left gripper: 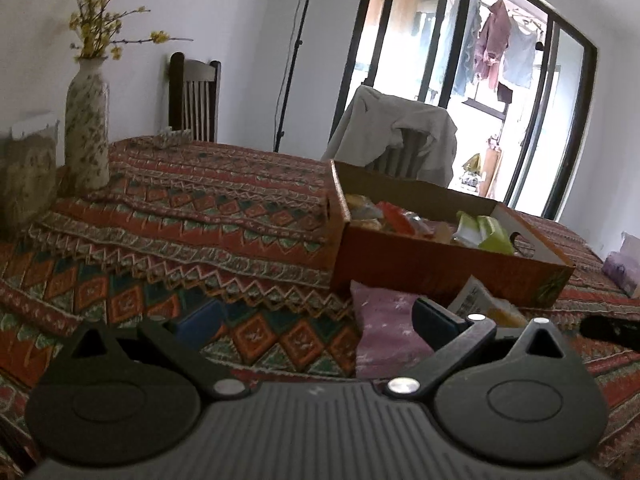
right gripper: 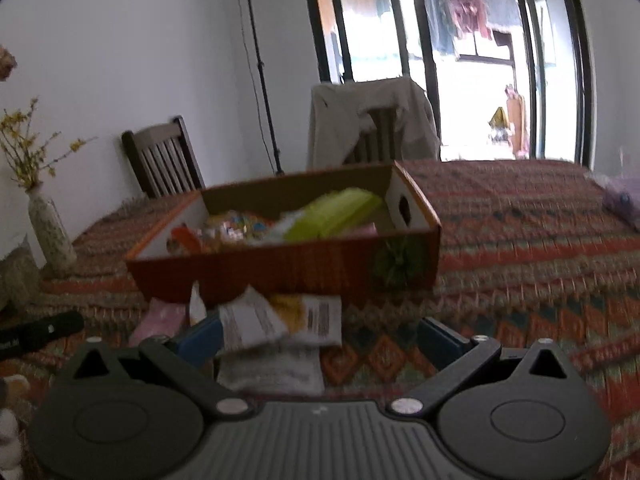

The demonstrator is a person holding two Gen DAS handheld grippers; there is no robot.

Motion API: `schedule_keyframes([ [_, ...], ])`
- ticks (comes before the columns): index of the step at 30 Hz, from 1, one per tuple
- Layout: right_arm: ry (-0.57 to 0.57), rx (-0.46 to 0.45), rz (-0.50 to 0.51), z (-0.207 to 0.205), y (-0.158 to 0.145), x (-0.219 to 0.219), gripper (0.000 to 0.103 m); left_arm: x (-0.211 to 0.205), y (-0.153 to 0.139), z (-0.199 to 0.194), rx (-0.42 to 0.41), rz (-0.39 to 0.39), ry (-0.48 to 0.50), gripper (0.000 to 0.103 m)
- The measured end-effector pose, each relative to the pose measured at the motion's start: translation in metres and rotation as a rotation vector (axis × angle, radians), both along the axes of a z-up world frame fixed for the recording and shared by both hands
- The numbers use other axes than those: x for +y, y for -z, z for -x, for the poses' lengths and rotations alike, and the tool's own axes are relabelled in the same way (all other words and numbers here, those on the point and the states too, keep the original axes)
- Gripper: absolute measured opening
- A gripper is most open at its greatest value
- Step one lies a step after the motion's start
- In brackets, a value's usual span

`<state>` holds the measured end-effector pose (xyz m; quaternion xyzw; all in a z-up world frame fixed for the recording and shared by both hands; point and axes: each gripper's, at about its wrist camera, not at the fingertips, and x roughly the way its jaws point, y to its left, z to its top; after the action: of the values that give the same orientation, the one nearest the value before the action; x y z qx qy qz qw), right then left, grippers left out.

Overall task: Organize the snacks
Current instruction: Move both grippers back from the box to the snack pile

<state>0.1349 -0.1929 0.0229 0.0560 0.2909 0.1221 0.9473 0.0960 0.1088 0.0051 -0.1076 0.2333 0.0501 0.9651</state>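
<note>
Both grippers were spread wide and empty, low over the tablecloth (left gripper: 224,208). Left gripper (left gripper: 316,320) sat with a purple pouch (left gripper: 384,320) between its fingers, nearer the right one, not pinched. Right gripper (right gripper: 320,336) had white packets (right gripper: 256,320) just ahead, by its left finger. The box (right gripper: 280,268) stood close behind these, already part full of snacks, green pack (right gripper: 332,212) on top.

Risks, as a guess: packets were flat and overlapped, so the right gripper could pinch two at once or slide off the top one. Fingers might snag the loose, bunched cloth and drag it, tugging the vase (left gripper: 86,128) over. The two grippers worked close together; the left's black finger (right gripper: 40,334) showed near the packets, so they could clash. The heaped box could spill when more got dropped in.
</note>
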Motion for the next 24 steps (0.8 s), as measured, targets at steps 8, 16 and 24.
schedule_keyframes([
  [8,-0.044,0.07,0.03,0.01,0.016,0.015,0.103,0.01,0.014,-0.001,0.005,0.05,-0.035,0.103],
  [16,-0.134,0.074,0.066,0.016,0.018,0.061,0.103,0.009,0.012,0.008,-0.044,0.057,-0.012,0.103],
  [24,-0.078,0.116,0.12,0.013,0.033,0.089,0.097,0.007,0.01,0.01,-0.028,0.043,-0.012,0.103],
])
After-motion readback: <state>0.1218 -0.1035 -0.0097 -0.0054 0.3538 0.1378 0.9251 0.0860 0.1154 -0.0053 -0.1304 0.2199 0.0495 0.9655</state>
